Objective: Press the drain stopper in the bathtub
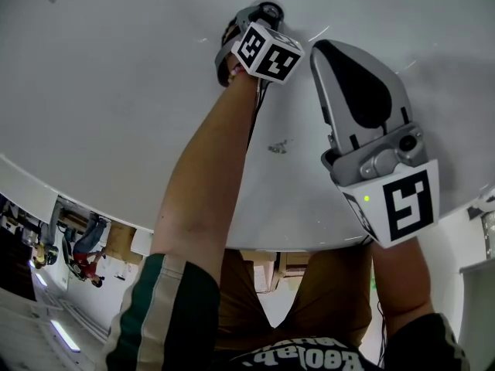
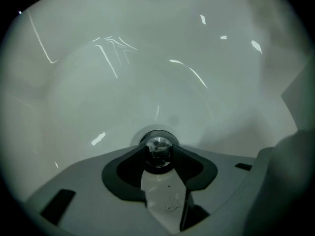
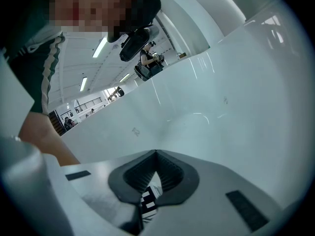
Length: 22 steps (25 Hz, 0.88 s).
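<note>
Two tools hang inside the white bathtub (image 1: 116,91). Nearer, the right tool (image 3: 156,154) is closed, empty and held aside. Farther in, the left tool (image 2: 158,155) points down with its jaws spread, and the chrome drain stopper (image 2: 158,146) sits straight below between its tips.

In the left gripper view the drain stopper (image 2: 158,146) shows only its upper part, the rest behind the jaw tips; in the head view the left gripper (image 1: 263,18) covers it wholly. Nearer the person (image 1: 209,176) than the drain stopper, a dark mark (image 1: 278,147) on the bathtub (image 1: 116,91) is too small to identify.
</note>
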Each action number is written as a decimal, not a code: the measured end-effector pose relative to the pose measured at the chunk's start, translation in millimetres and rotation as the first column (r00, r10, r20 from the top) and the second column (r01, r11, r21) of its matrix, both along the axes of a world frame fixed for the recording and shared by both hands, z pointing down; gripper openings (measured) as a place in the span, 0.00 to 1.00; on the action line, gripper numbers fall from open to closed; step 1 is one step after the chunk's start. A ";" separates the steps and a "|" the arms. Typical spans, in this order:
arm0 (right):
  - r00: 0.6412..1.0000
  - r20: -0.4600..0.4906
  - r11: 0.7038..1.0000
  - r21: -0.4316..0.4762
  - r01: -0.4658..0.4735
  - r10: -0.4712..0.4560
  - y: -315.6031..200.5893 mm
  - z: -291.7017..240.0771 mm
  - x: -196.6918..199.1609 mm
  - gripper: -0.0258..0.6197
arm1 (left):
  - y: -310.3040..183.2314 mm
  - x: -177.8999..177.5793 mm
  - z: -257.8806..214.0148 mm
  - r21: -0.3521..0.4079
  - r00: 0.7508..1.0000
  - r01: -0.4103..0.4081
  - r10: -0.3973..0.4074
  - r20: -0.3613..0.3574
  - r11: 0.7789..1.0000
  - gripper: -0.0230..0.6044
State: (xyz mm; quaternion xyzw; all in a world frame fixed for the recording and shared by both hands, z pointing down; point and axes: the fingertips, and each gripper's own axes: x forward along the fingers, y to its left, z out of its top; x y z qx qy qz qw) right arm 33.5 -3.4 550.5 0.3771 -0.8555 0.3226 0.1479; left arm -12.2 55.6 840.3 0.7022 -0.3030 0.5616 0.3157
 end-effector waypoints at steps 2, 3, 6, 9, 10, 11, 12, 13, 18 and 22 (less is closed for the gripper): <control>1.000 0.000 1.000 -0.006 0.001 -0.001 0.5 1.0 0.6 0.06 | 0.6 -0.1 -0.4 -0.006 1.000 0.006 -0.006 -0.012 1.000 0.33; 1.000 -0.001 1.000 -0.010 -0.001 0.001 0.7 1.6 1.5 0.06 | 0.4 0.3 -0.5 -0.008 1.000 0.008 -0.008 -0.015 1.000 0.33; 1.000 -0.002 1.000 -0.011 -0.010 0.010 1.0 1.9 4.5 0.06 | -2.1 2.4 -1.5 -0.001 1.000 -0.012 0.012 -0.008 1.000 0.33; 1.000 0.000 1.000 -0.006 -0.004 0.004 1.7 0.0 3.4 0.06 | -0.4 3.9 -2.5 -0.001 0.998 -0.067 0.067 0.001 0.998 0.33; 1.000 -0.001 1.000 -0.006 0.000 0.000 2.2 -0.1 2.8 0.06 | -0.5 4.7 -3.4 -0.002 0.996 -0.084 0.084 0.001 0.996 0.33; 1.000 -0.003 1.000 -0.007 0.003 -0.003 2.5 0.5 2.7 0.06 | -0.8 5.2 -4.1 -0.001 0.995 -0.103 0.103 0.004 0.995 0.33; 1.000 -0.008 1.000 -0.008 0.002 -0.002 2.6 1.4 3.3 0.06 | -1.0 5.5 -4.6 0.002 0.993 -0.120 0.120 0.008 0.993 0.34; 1.000 -0.012 1.000 -0.008 -0.002 0.002 2.4 2.2 4.4 0.06 | -0.8 5.8 -5.2 0.005 0.991 -0.132 0.132 0.012 0.991 0.34; 1.000 -0.020 1.000 -0.008 -0.016 0.016 1.0 4.0 7.7 0.06 | -1.7 8.9 -9.5 0.006 0.995 -0.096 0.096 -0.006 0.995 0.35; 0.999 -0.034 1.000 -0.017 -0.024 0.023 0.8 9.6 10.1 0.06 | -2.2 9.0 -12.2 0.001 0.996 -0.091 0.091 -0.016 0.996 0.35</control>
